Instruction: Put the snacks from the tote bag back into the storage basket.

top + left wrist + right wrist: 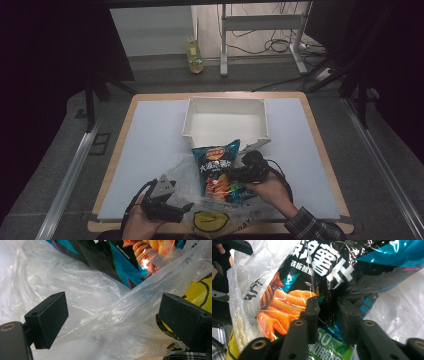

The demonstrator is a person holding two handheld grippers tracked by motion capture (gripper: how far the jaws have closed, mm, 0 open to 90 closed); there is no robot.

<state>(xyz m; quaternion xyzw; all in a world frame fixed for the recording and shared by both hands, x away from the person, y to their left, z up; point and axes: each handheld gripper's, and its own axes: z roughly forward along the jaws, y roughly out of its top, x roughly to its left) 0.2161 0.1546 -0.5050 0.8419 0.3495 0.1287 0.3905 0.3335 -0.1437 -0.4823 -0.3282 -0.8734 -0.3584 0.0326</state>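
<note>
Clear plastic bag (192,197) lies crumpled at the near edge of the table (150,135), slightly left of centre, with a yellow printed face on its near part. Chip bag (218,167) sits with its lower half inside the plastic bag and its top pointing toward the far edge, just short of the white bin (225,117) at the table's middle.

Right gripper (239,172), held in the person's right hand (267,192), comes in from the right side. Its jaws are drawn close together and pinch a fold of the chip bag (337,272) between the pads, as the right gripper view shows.

Left gripper (172,207), in the left hand (140,220), sits at the near left corner of the plastic bag. Its jaws stand wide apart in the left gripper view, with a twisted strip of the plastic bag (120,312) running between them; neither pad presses on it.
</note>
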